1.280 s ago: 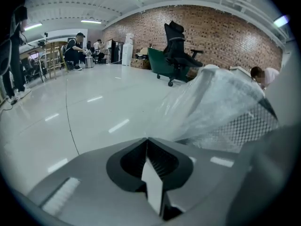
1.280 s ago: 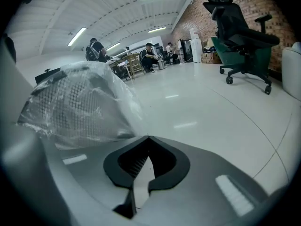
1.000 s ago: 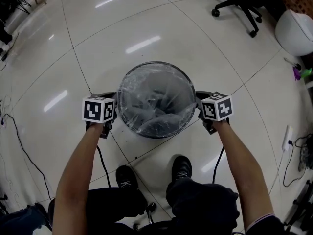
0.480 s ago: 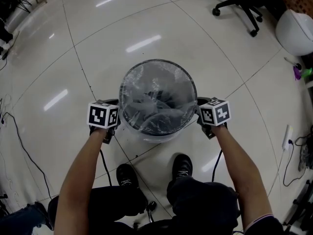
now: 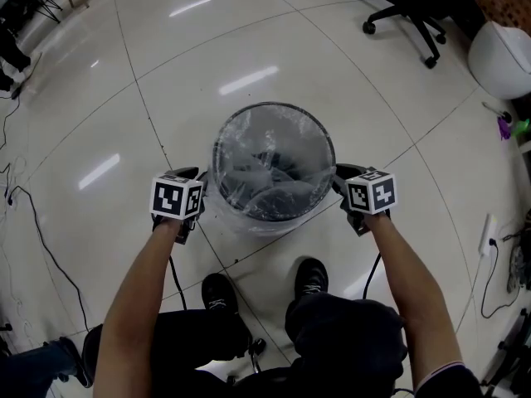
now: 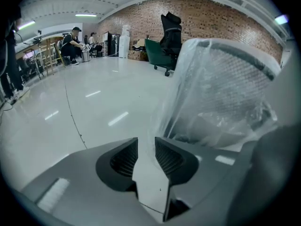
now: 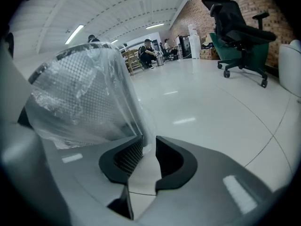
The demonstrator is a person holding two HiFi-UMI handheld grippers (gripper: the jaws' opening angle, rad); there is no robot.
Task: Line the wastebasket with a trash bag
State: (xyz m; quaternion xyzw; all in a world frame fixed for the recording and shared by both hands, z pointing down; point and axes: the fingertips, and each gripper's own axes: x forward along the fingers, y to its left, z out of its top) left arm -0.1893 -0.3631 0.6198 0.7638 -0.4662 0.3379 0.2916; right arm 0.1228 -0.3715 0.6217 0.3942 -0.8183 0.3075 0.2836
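Note:
A round black mesh wastebasket [image 5: 274, 106] stands on the floor in front of me. A clear trash bag [image 5: 249, 215] lines it, and its edge is folded over the rim and hangs down the outside. My left gripper [image 5: 190, 176] is at the basket's left side and my right gripper [image 5: 343, 174] at its right side. Both sets of jaws are opening. In the left gripper view the bag's film [image 6: 207, 93] trails into the gap of the left gripper [image 6: 146, 147] without being pressed. In the right gripper view the film [image 7: 84, 98] ends at the gap of the right gripper [image 7: 149, 147].
A black office chair [image 5: 406, 2] and a white rounded object [image 5: 502, 52] stand at the far right. Cables [image 5: 33, 222] run along the left floor, and a wall socket with cords [image 5: 488, 235] is at the right. My shoes [image 5: 220, 293] are just behind the basket. People [image 6: 73, 39] sit far off.
The bag's edge has come down over the outside of the rim. My left gripper has slid a little nearer to me along the basket's side. The right one has stayed put.

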